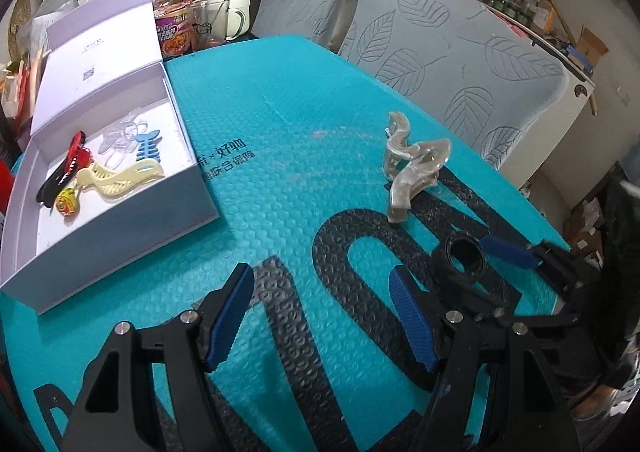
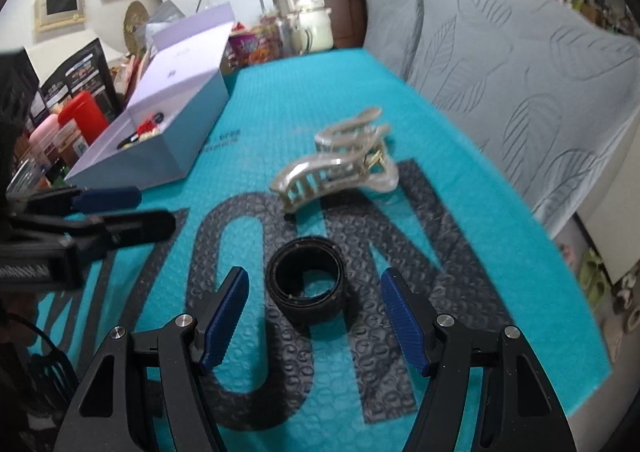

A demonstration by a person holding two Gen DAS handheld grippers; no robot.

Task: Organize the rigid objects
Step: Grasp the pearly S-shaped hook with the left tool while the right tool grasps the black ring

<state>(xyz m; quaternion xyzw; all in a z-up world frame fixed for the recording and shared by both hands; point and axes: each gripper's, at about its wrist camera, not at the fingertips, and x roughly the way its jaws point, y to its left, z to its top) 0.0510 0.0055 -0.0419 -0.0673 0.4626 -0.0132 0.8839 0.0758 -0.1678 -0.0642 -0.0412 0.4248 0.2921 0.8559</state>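
Black ring flat, hole up, right claw spread astride, left claw spread, empty

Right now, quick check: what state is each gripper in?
Left gripper: open, holding nothing.
Right gripper: open, empty, black ring just ahead between its fingers, not gripped.

Both grippers angled down, jaws apparently apart.

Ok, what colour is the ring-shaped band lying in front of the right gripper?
Black: the rolled band blends into the mat's dark lettering; clearest in the right wrist view.
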